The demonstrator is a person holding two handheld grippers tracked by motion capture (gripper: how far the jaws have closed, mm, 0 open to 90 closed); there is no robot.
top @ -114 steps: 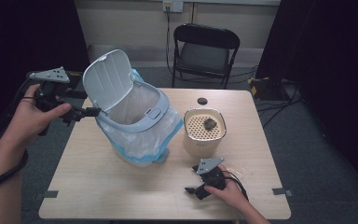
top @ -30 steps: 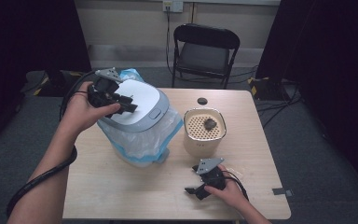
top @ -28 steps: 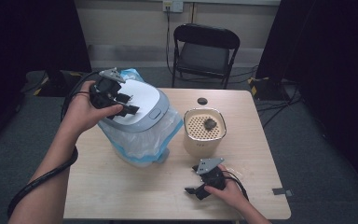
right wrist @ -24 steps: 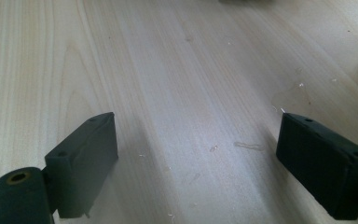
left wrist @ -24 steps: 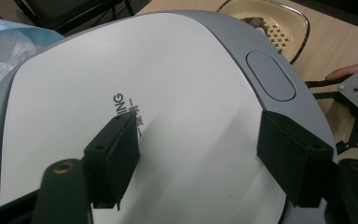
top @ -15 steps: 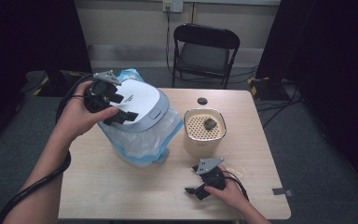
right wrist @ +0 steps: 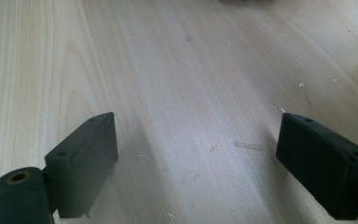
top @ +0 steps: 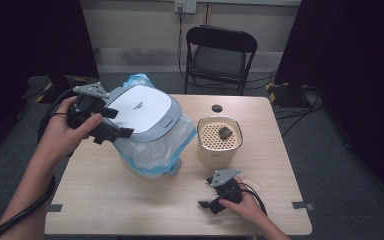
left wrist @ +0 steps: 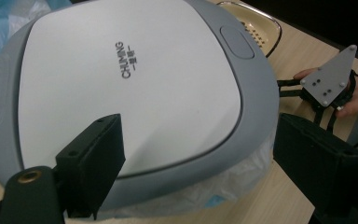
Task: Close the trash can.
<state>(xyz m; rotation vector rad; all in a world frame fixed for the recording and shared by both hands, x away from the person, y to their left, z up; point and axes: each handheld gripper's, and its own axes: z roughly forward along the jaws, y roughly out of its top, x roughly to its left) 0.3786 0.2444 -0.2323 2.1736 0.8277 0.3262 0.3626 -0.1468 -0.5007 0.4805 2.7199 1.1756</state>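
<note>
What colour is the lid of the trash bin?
The lid is white with a grey rim, clearest in the left gripper view.

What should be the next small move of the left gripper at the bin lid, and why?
Probably lift the left gripper up and away from the bin lid. The lid appears to lie shut and flat on the bin, over the blue bag, and the jaws stand open beside its edge, gripping nothing. The right gripper rests open on the table.

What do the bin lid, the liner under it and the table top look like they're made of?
Bin lid: looks like moulded plastic, a smooth matte white panel in a grey rim with a printed logo and a push button. Liner: thin translucent plastic film with blue edges, crinkled. Table: pale wood or wood-look laminate, with visible grain lines; which one is unclear.
</note>
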